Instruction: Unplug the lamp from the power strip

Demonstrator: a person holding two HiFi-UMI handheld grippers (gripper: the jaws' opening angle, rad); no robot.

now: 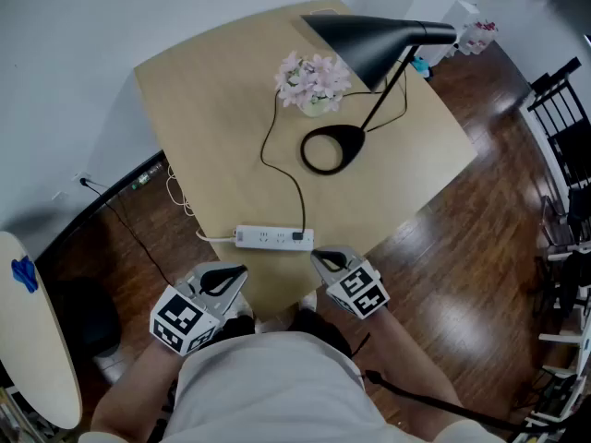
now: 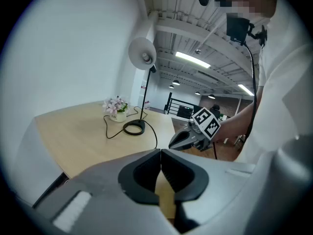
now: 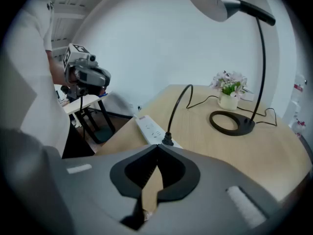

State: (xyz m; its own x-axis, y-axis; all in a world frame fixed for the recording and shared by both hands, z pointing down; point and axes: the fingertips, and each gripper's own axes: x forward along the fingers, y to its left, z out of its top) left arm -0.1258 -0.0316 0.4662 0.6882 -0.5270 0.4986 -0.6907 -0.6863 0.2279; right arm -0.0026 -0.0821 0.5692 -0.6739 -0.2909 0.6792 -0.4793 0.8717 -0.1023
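A white power strip [image 1: 274, 237] lies near the front edge of the wooden table [image 1: 212, 100], with the lamp's black plug [image 1: 297, 237] seated at its right end. The cord runs back to the black desk lamp [image 1: 369, 40] with its ring base [image 1: 332, 149]. My left gripper [image 1: 238, 272] hovers shut and empty just off the table's front edge, left of the strip. My right gripper [image 1: 318, 257] is shut and empty too, close in front of the plug. In the right gripper view the strip [image 3: 150, 129] and plug [image 3: 167, 140] lie just beyond the closed jaws [image 3: 157, 146].
A small vase of pink flowers [image 1: 312, 83] stands beside the lamp base. A round white table [image 1: 32, 340] is at the far left, black chairs [image 1: 568, 127] at the right. Cables [image 1: 138, 238] trail over the dark wooden floor under the table's left side.
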